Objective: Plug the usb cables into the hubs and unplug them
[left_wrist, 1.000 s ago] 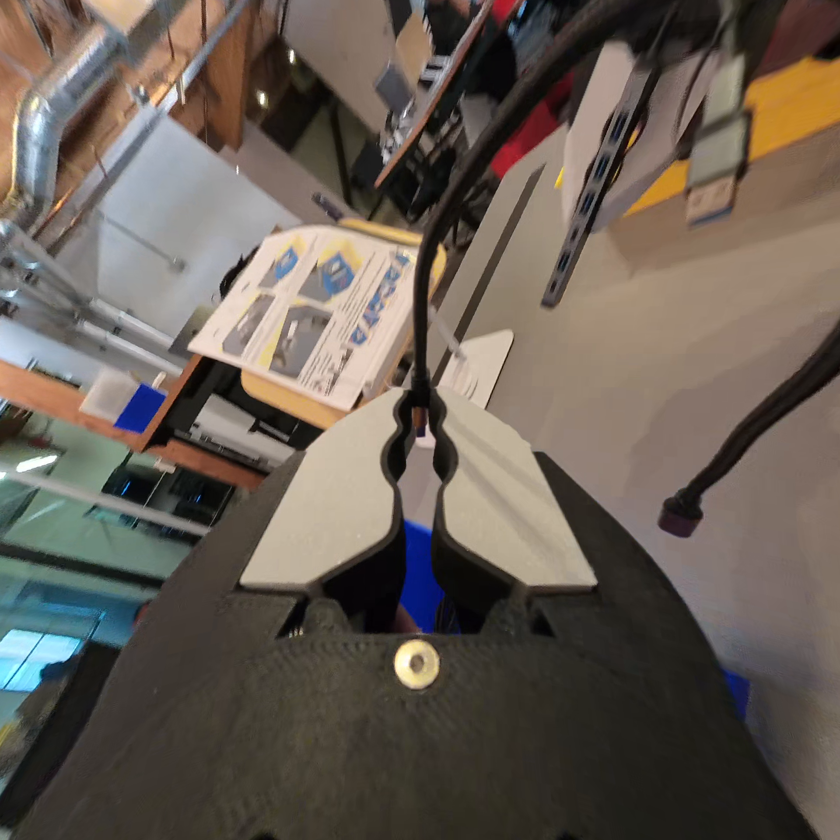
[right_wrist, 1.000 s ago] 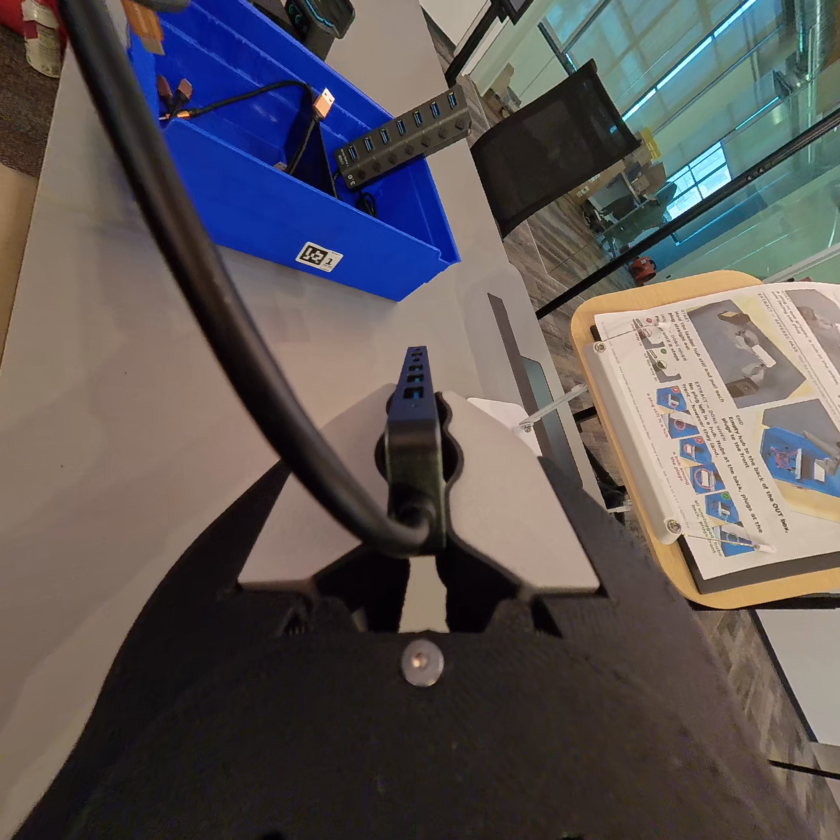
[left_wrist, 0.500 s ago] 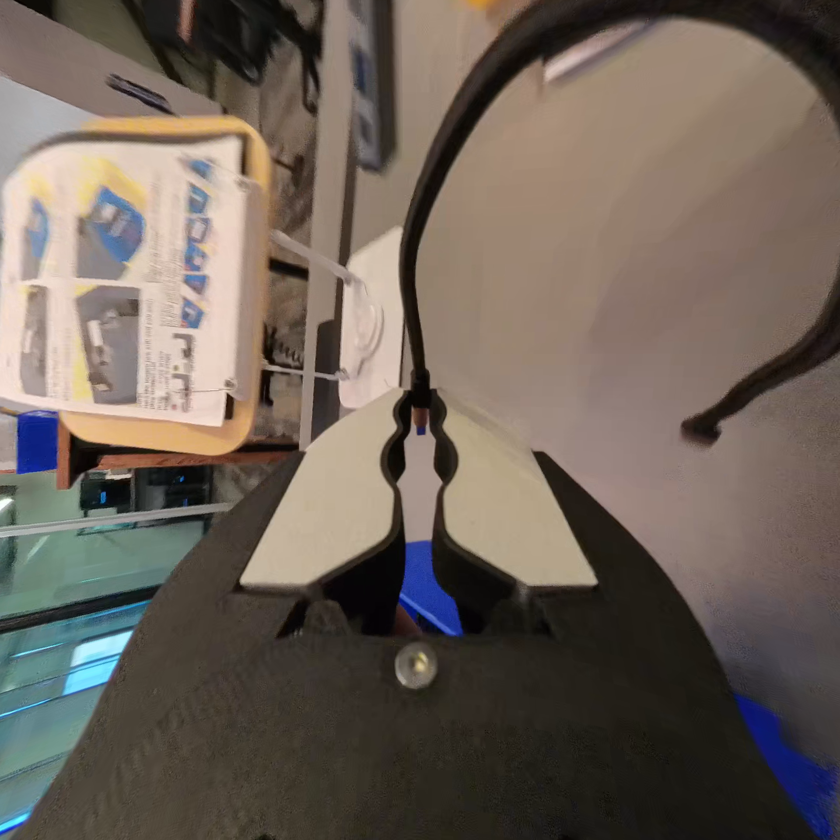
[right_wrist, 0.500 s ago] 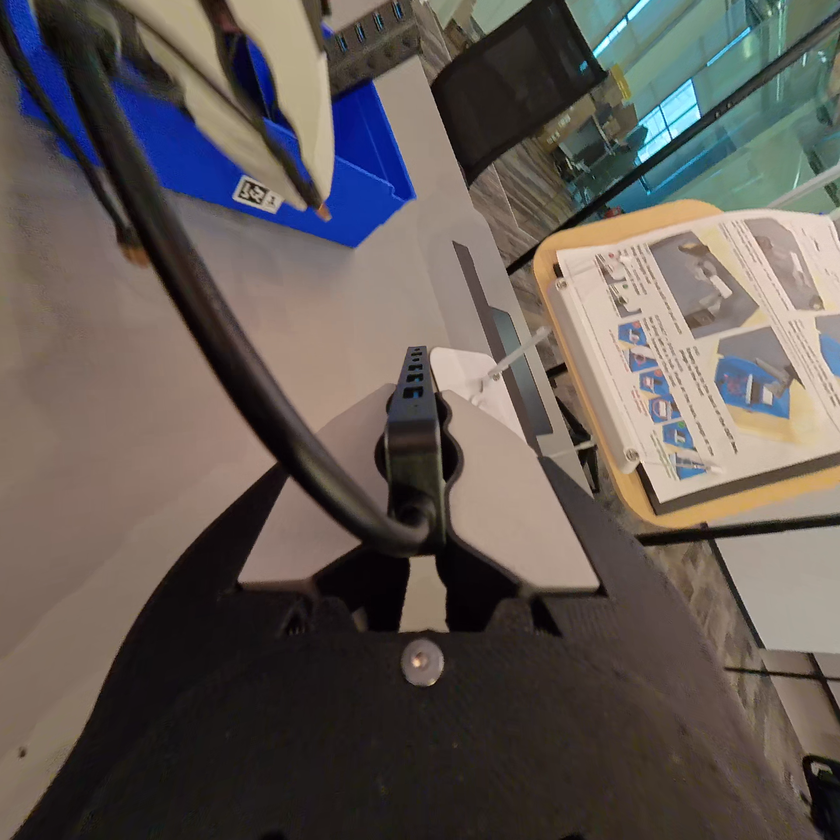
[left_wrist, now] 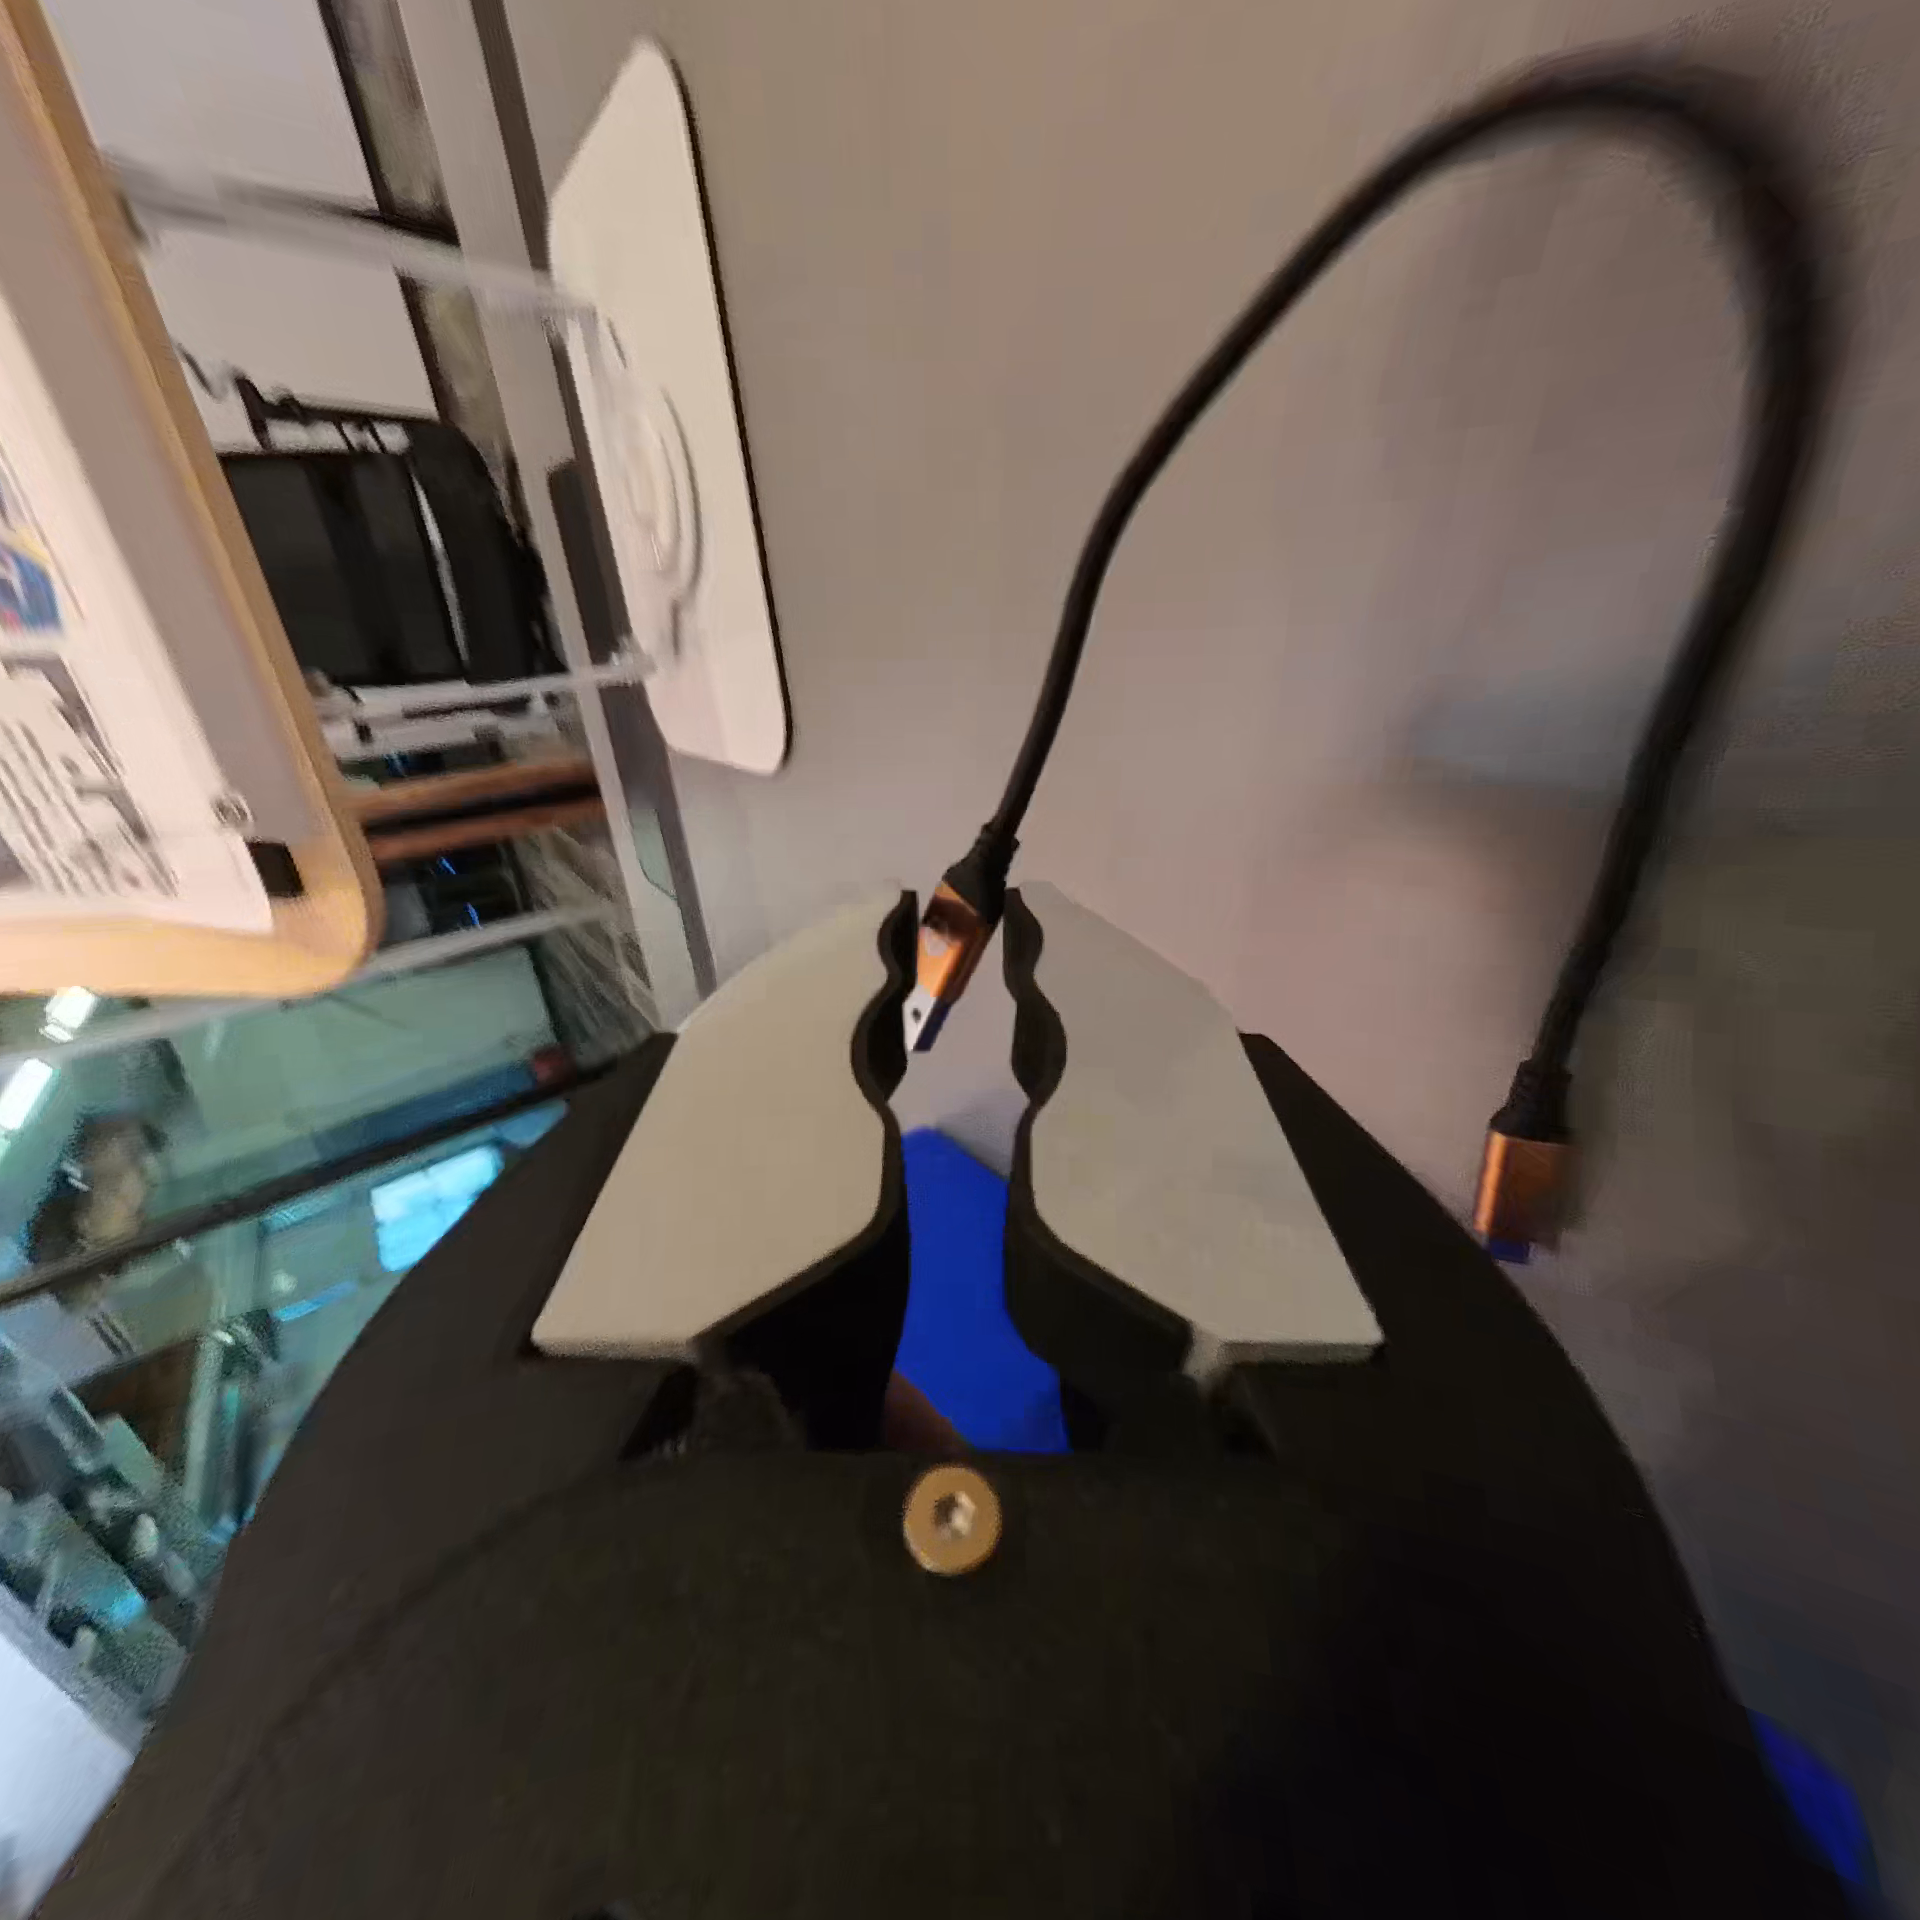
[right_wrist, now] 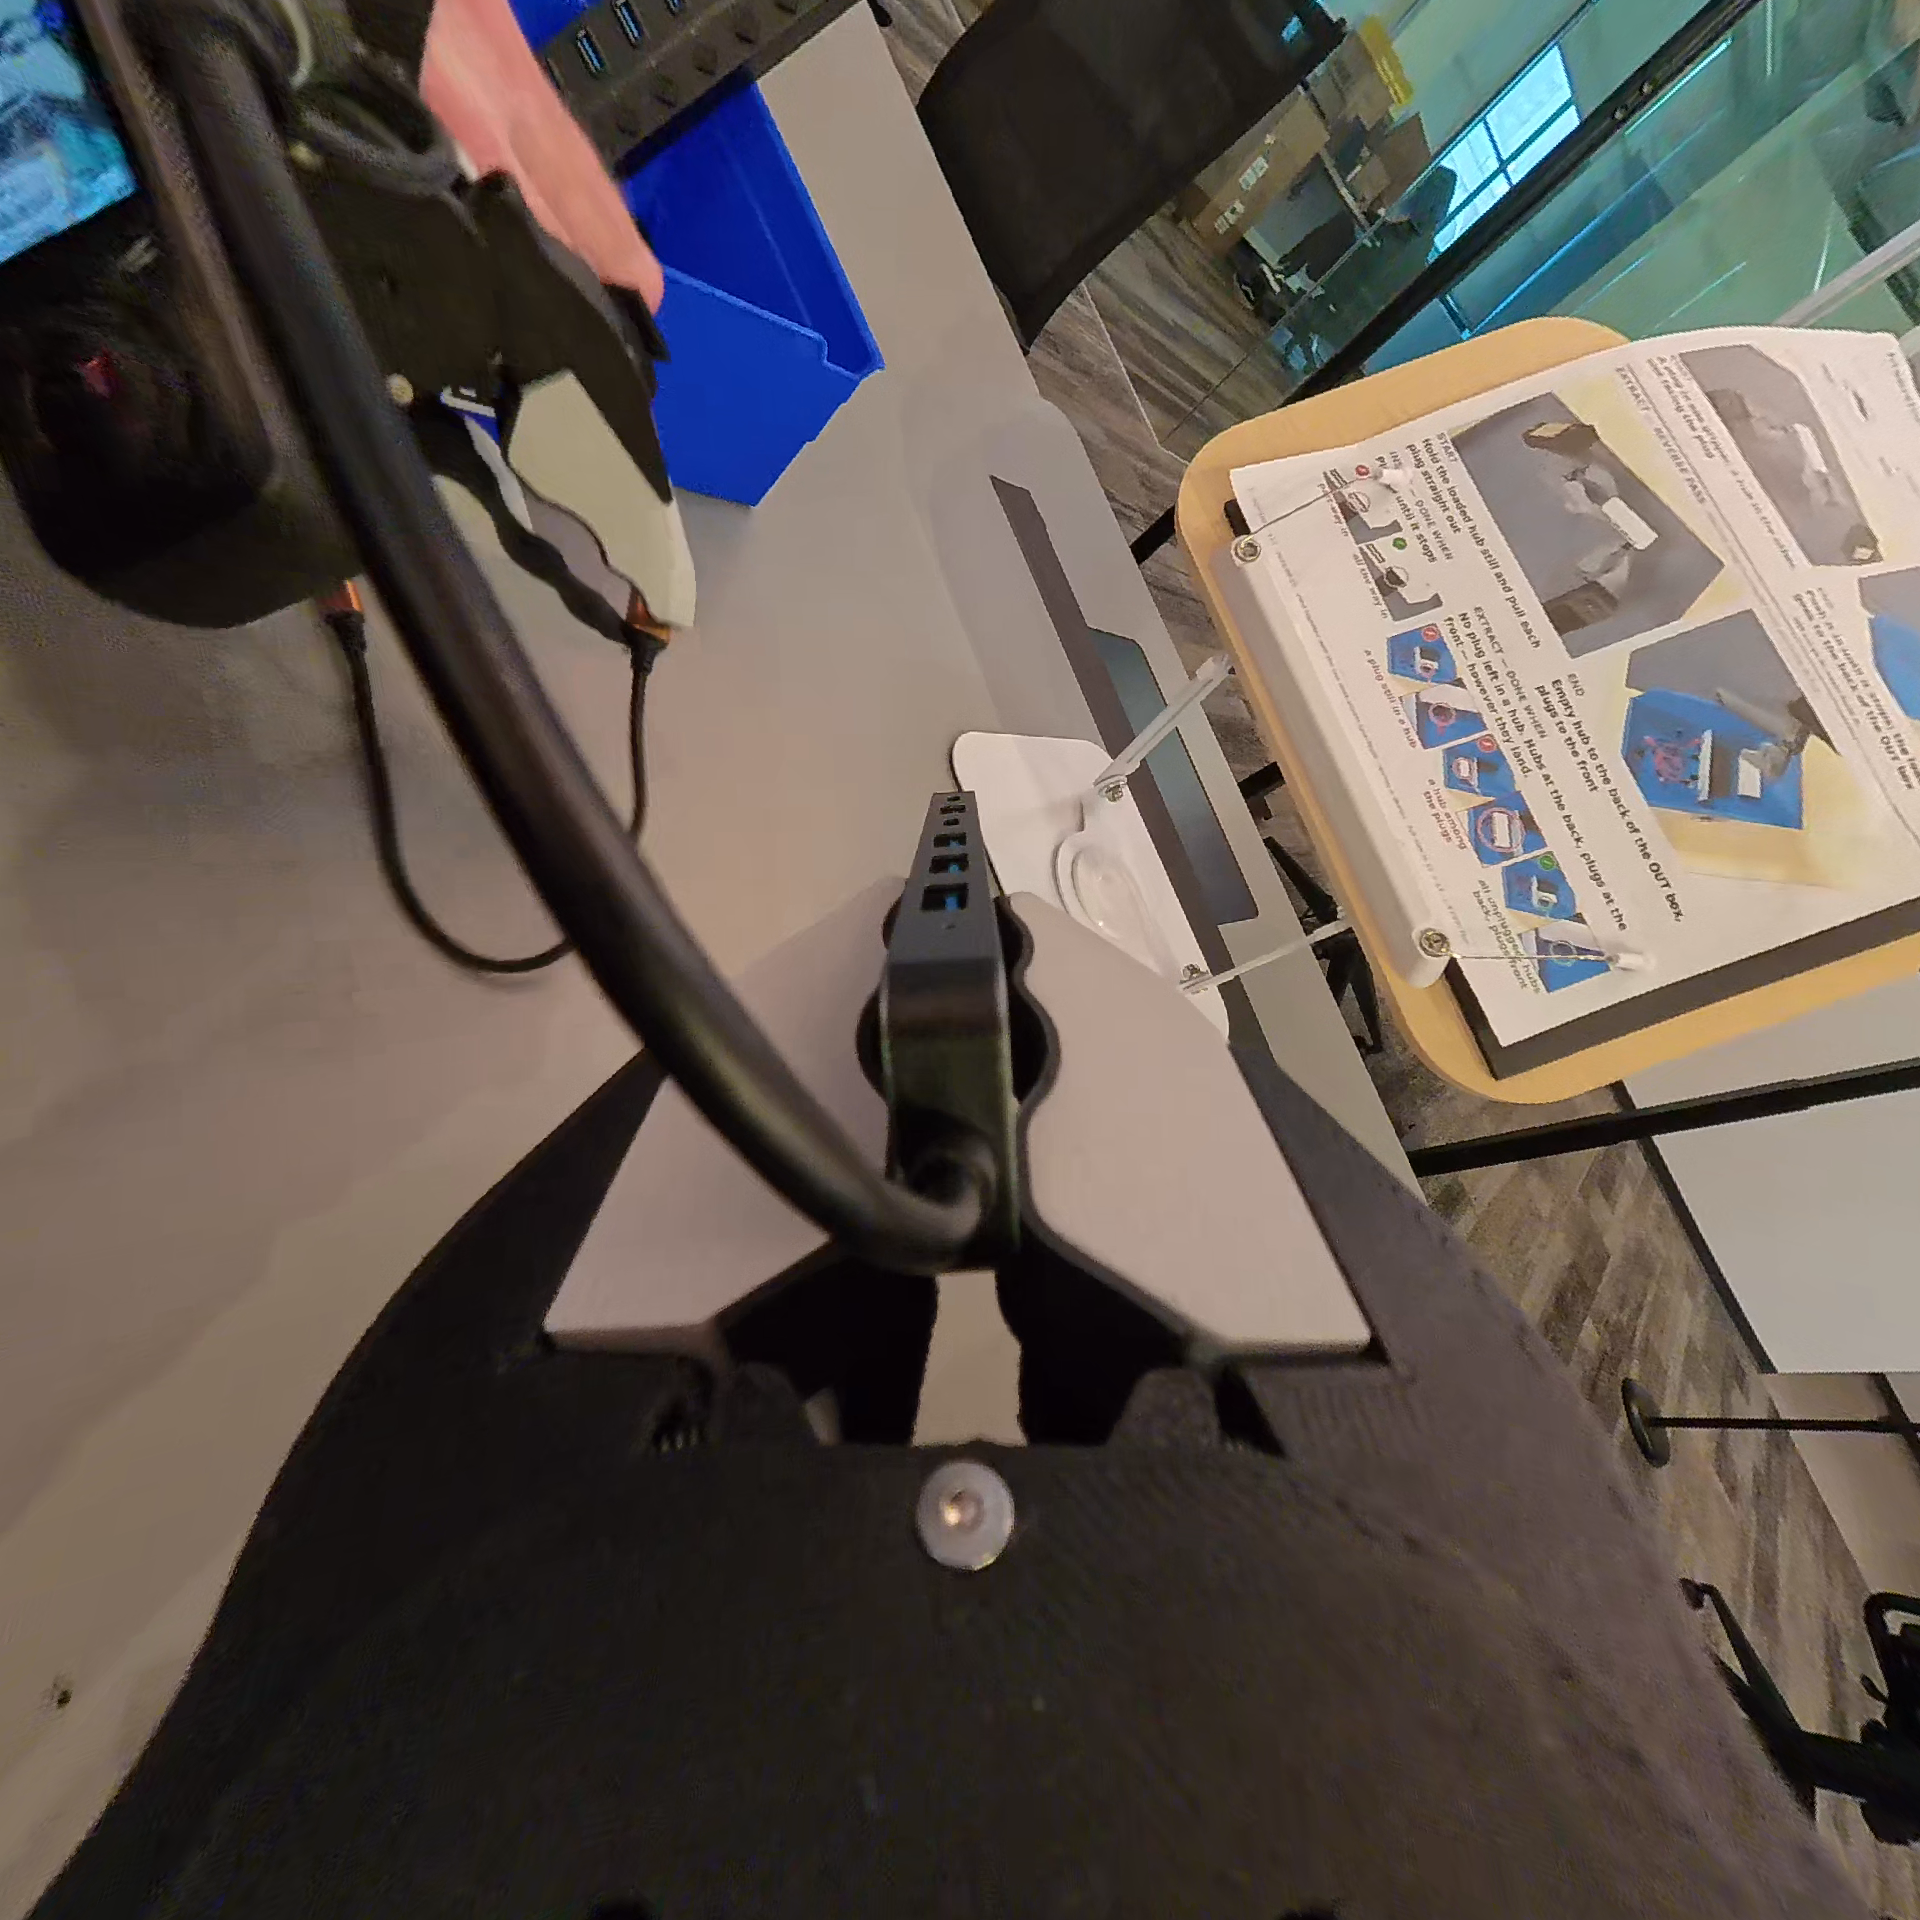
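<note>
Right gripper fingers clamp the hub; left gripper fingers, narrowly parted, bracket a cable plug.

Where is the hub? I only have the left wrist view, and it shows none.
Observer: The hub is clamped in the right tool, standing on edge along its fingers.
Operator: Anything plugged into it?
Observer: No plug sits in the ports I can see. Only its own thick cable leaves the near end.
Operator: Any other hub around?
Observer: Yes, a second hub lies at the top of the blue bin.
</note>
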A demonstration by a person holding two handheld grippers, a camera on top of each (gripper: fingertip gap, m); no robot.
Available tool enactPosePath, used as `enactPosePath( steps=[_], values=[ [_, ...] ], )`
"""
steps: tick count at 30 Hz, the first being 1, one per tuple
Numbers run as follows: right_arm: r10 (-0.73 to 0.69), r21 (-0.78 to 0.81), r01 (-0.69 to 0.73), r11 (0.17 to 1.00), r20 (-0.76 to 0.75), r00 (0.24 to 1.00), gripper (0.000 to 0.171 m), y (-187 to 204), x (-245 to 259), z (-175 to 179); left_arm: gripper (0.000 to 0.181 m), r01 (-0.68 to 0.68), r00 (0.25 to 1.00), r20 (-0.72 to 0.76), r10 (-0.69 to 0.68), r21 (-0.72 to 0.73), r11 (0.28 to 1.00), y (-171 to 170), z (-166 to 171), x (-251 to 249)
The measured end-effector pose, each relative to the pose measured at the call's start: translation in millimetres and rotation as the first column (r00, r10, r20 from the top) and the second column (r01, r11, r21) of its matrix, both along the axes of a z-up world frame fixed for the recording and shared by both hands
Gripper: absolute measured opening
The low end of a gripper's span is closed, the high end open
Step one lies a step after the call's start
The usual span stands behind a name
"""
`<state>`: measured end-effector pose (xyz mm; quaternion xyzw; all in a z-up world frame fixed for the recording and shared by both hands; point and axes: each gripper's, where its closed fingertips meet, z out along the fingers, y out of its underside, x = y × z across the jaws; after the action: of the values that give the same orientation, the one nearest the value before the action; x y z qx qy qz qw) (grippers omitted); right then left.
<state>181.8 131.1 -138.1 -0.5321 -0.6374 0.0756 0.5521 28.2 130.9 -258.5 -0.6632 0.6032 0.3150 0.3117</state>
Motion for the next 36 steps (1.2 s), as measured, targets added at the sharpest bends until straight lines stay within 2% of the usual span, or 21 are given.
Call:
enactPosePath(
  steps=[5,9,11,13,14,16,19,22,25,29,30,31,34,36],
  values=[
    [-0.002,-0.002,0.002,1.000,-0.005,1.000,0.011,0.1,-0.6,1.4,0.040,-0.176,0.959,0.189,0.210,-0.181,0.967,-12.9,3.6,-0.9],
    [-0.008,-0.002,0.008,1.000,-0.017,1.000,0.011,-0.2,1.4,5.5,0.042,-0.353,0.870,0.247,0.428,-0.296,0.888,-26.0,-0.5,-18.0],
    [-0.009,-0.010,0.009,1.000,-0.028,1.000,0.012,-0.1,1.5,7.0,0.033,-0.394,0.763,0.357,0.538,-0.402,0.826,-31.8,-1.5,-14.3],
    [-0.006,-0.018,0.006,1.000,-0.034,0.999,0.012,-0.3,0.6,7.5,0.026,-0.345,0.644,0.435,0.629,-0.568,0.747,-43.6,-13.2,4.1],
    [-0.005,-0.019,0.005,1.000,-0.036,0.999,0.012,-0.6,0.2,7.7,0.027,-0.346,0.634,0.417,0.651,-0.600,0.721,-48.0,-21.5,7.2],
    [-0.005,-0.020,0.004,1.000,-0.038,0.999,0.012,-1.2,-0.1,8.4,0.031,-0.450,0.681,0.305,0.666,-0.544,0.708,-47.2,-37.2,-8.6],
    [-0.004,-0.023,0.003,1.000,-0.049,0.999,0.013,-2.5,0.4,11.5,0.038,-0.510,0.657,0.260,0.707,-0.538,0.672,-38.7,-47.5,-14.4],
    [-0.008,-0.025,0.007,1.000,-0.065,0.998,0.012,-2.3,2.2,15.9,0.047,-0.522,0.600,0.263,0.756,-0.587,0.619,-23.7,-59.1,-15.9],
    [-0.015,-0.029,0.012,1.000,-0.080,0.997,0.012,-1.2,4.8,19.5,0.050,-0.487,0.503,0.307,0.808,-0.672,0.559,-6.5,-62.0,-11.0],
    [-0.019,-0.038,0.015,0.999,-0.099,0.995,0.012,0.4,6.9,22.6,0.055,-0.462,0.479,0.361,0.800,-0.671,0.580,17.9,-63.0,1.7],
    [-0.021,-0.038,0.017,0.999,-0.101,0.995,0.011,0.8,7.3,23.0,0.050,-0.405,0.484,0.379,0.789,-0.701,0.586,20.4,-64.8,14.3],
    [-0.024,-0.038,0.020,0.999,-0.102,0.994,0.012,1.4,8.0,23.2,0.054,-0.363,0.485,0.404,0.775,-0.714,0.599,24.4,-65.6,25.0],
    [-0.033,-0.044,0.029,0.999,-0.111,0.993,0.012,3.6,11.3,24.5,0.057,-0.246,0.567,0.476,0.672,-0.681,0.690,37.7,-65.5,52.6],
    [-0.040,-0.050,0.034,0.998,-0.121,0.992,0.012,5.4,14.0,25.4,0.058,-0.163,0.610,0.507,0.609,-0.671,0.723,40.0,-64.9,70.7]
  ],
)
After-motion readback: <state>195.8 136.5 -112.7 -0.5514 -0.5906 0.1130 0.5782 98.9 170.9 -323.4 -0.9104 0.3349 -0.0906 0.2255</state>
